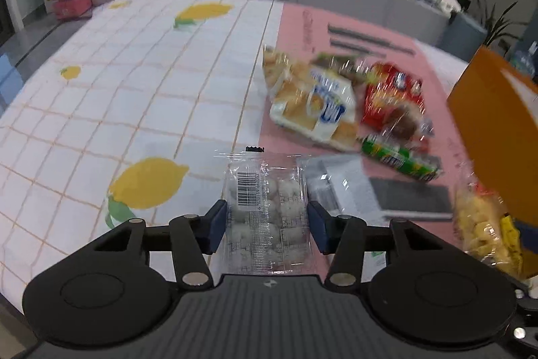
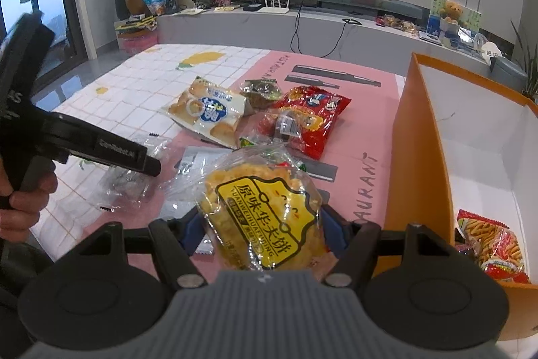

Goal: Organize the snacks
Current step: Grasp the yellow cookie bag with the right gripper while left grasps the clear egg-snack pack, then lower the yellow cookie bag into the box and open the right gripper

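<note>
My left gripper (image 1: 265, 224) is shut on a clear packet of white round snacks (image 1: 265, 201), held above the table; the gripper also shows in the right wrist view (image 2: 148, 165). My right gripper (image 2: 262, 231) is shut on a yellow-labelled bag of golden crackers (image 2: 265, 217), held just left of the orange box (image 2: 420, 157); the bag also shows in the left wrist view (image 1: 484, 224). The box holds a red snack bag (image 2: 494, 248). On the pink mat lie a white bread bag (image 2: 205, 113), a red bag (image 2: 312, 120), a green-brown packet (image 2: 260, 93) and a green wrapper (image 1: 400, 158).
The table has a white lemon-print cloth (image 1: 117, 96) on the left and a pink mat (image 2: 363, 130) on the right. A clear wrapper and a dark flat packet (image 1: 413, 199) lie near the front. A grey counter (image 2: 269, 22) with clutter stands behind.
</note>
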The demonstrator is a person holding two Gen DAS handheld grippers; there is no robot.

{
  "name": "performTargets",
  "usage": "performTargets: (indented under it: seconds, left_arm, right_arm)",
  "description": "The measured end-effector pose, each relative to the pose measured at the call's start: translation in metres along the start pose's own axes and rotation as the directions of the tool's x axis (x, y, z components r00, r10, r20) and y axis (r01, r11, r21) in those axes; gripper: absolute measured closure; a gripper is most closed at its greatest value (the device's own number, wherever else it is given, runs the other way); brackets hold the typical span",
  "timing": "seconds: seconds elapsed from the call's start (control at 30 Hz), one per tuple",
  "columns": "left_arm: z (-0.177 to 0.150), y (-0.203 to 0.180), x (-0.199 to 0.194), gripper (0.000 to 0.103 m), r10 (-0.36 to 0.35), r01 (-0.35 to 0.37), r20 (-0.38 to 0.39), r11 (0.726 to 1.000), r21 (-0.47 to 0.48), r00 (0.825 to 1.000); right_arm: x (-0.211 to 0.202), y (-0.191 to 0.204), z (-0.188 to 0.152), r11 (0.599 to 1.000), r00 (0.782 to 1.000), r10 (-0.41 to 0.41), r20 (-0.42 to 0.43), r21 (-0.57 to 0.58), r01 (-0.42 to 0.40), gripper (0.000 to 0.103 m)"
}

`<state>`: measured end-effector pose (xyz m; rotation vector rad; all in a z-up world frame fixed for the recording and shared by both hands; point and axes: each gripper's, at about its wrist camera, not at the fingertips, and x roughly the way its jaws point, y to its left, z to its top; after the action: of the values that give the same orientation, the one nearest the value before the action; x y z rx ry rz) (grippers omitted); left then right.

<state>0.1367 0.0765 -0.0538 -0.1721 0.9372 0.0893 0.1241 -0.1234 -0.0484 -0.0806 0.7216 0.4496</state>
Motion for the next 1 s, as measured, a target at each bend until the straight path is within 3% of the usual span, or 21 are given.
performTargets:
  seconds: [0.2, 0.37, 0.57, 0.77, 0.87, 1.0]
  left_arm:
    - [0.012, -0.001, -0.036, 0.045, -0.029, 0.033, 0.092, 0.998, -0.045, 0.995]
    - [0.017, -0.018, -0.062, 0.045, -0.069, 0.069, 0.166, 0.998, 0.004, 0.984]
    - [0.019, -0.045, -0.079, 0.045, -0.191, 0.187, 0.192, 0.982, 0.036, 0.963]
    - [0.012, -0.080, -0.087, 0.045, -0.297, 0.283, 0.178, 0.954, 0.100, 0.938]
    - [0.008, -0.094, -0.083, 0.045, -0.351, 0.337, 0.150, 0.935, 0.113, 0.924]
    - [0.003, -0.111, -0.076, 0.045, -0.380, 0.362, 0.124, 0.921, 0.143, 0.917]
  right_arm:
    - [-0.017, -0.007, 0.014, 0.995, 0.996, 0.028, 0.080, 0.093, -0.035, 0.035]
    - [-0.036, -0.012, 0.024, 0.991, 0.989, 0.031, 0.145, 0.128, -0.050, 0.035]
    - [-0.076, -0.041, 0.033, 0.974, 0.975, -0.015, 0.223, 0.224, -0.036, 0.035]
    - [-0.122, -0.089, 0.026, 0.950, 0.949, -0.179, 0.258, 0.297, 0.099, 0.035]
    - [-0.130, -0.110, 0.019, 0.929, 0.939, -0.262, 0.222, 0.322, 0.183, 0.035]
    - [-0.118, -0.131, 0.007, 0.910, 0.944, -0.298, 0.143, 0.343, 0.235, 0.035]
